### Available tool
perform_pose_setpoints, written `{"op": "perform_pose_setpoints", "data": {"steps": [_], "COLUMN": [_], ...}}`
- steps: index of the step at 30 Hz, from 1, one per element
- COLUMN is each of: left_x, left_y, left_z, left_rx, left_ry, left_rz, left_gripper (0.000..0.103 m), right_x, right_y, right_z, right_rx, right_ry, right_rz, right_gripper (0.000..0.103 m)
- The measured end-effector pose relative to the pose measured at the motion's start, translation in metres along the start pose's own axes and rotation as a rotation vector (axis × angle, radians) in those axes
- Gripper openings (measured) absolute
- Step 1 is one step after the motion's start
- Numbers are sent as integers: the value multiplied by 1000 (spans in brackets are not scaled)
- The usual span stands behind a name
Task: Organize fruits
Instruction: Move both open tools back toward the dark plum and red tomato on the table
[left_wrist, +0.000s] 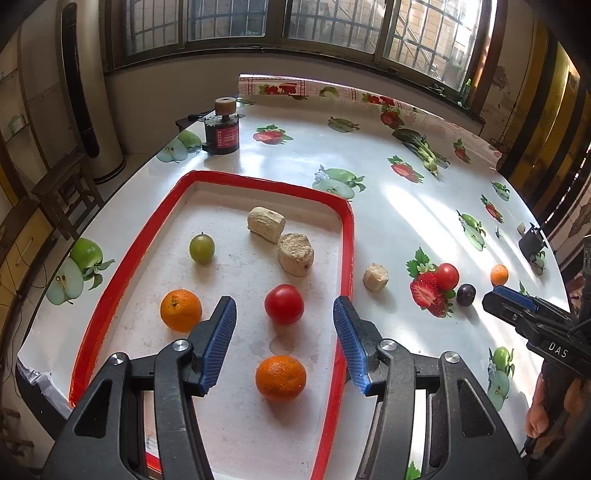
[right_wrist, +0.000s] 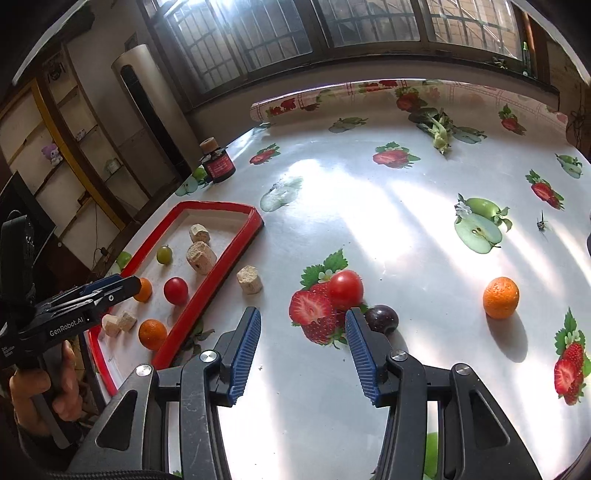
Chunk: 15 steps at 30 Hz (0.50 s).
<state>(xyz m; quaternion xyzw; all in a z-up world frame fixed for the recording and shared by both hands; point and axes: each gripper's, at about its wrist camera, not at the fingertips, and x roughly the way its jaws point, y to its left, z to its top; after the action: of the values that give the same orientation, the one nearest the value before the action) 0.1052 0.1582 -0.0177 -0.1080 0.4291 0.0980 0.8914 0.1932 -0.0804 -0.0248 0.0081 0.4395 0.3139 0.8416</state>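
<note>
Left claw (left_wrist: 284, 332) hangs spread and empty over the red-rimmed tray (left_wrist: 347, 258), lower centre; right claw (right_wrist: 303, 347) gapes empty above the worktop (right_wrist: 369, 206).

A: What lies before the left hand-held gripper (left_wrist: 284, 328)?
B: A tomato (left_wrist: 284, 304) in the tray (left_wrist: 345, 258); one orange (left_wrist: 180, 309) left, another (left_wrist: 280, 377) between its fingers.
A: Right of it?
B: The worktop (left_wrist: 388, 206).
</note>
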Motion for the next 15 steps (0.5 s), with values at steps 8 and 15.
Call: {"op": "perform_pose_setpoints", "data": {"steps": [8, 15], "left_x": [-3, 3], "left_y": [-33, -64], "left_z": [-3, -5], "left_rx": [49, 95], "left_ry": [8, 30], "left_rz": [-45, -87], "left_gripper": [53, 53], "right_x": [-18, -30], "right_y": [-36, -63], "right_z": [-16, -24], "right_rx": [55, 98], "right_ry": [-10, -19], "right_rz": [-47, -80], "right_gripper": [50, 50]}}
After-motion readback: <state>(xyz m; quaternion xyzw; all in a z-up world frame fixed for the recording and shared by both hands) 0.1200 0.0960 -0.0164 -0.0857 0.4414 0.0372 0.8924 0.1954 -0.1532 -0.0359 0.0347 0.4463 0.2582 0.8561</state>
